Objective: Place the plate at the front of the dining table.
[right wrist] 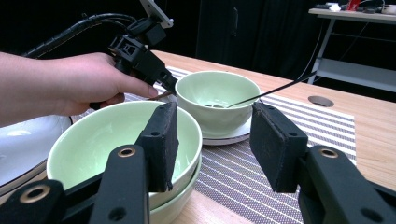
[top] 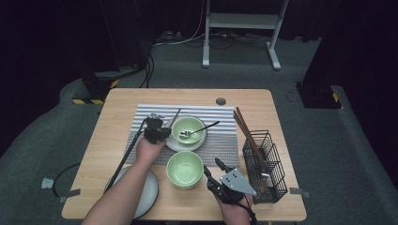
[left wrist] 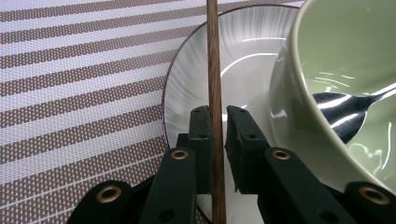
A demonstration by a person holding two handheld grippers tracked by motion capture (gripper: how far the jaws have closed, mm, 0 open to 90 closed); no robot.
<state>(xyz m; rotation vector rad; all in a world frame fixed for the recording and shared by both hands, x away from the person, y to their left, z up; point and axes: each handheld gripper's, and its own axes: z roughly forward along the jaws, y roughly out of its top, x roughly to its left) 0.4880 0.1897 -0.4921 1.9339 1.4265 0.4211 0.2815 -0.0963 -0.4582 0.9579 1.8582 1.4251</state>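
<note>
- My left claw pinched one chopstick over the saucer, beside the spoon bowl.
- My right claw hung spread (nothing in it) by the stacked bowls.
- Holder trip still undone, I judged.

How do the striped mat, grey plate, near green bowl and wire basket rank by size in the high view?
1. striped mat
2. grey plate; partly covered by the forearm
3. wire basket and near green bowl: too alike to rank

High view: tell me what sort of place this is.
Probably a recording studio or lab set up as a dining table: black curtains all around, cables on the floor, and a wooden table laid with bowls.
</note>
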